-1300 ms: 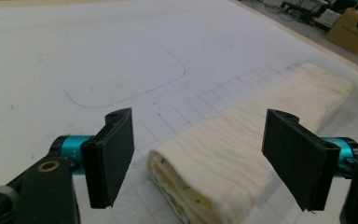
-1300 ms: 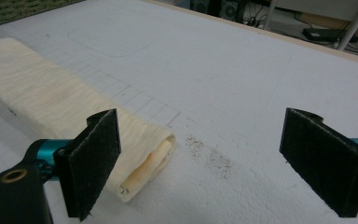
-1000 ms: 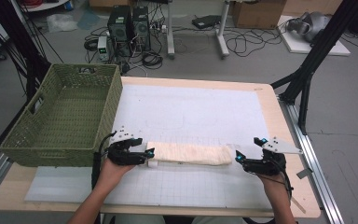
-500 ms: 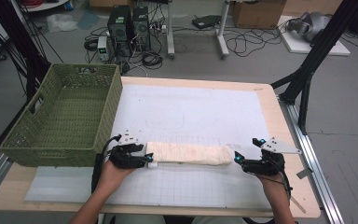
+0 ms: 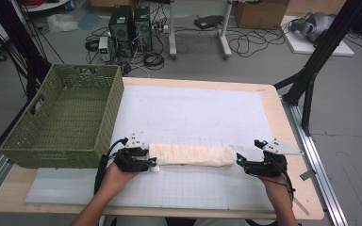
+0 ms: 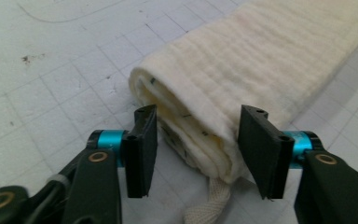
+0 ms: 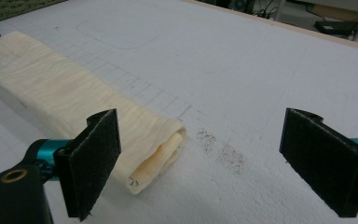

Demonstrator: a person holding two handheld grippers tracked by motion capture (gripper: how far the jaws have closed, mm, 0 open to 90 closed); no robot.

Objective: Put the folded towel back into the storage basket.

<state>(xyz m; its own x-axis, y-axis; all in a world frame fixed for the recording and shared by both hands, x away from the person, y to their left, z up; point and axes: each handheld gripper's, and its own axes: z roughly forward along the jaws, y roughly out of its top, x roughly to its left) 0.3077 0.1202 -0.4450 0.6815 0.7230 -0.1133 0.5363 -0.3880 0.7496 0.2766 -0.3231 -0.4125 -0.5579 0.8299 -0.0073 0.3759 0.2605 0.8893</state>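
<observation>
Now we are bracketing the cream, long folded cloth point(image 5: 191, 155), lying at the table's 6 o'clock edge, with left gripper point(image 6: 193, 140) and right gripper point(image 7: 200, 156) both gaping, and judging that each must close on its end next.

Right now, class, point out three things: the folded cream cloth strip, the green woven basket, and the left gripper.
Folded cream cloth strip point(image 5: 191, 155): high view, middle of its top surface.
Green woven basket point(image 5: 111, 110): high view, its right wall.
Left gripper point(image 6: 193, 144): left gripper view, midway between its fingers, at the cloth's end.
</observation>
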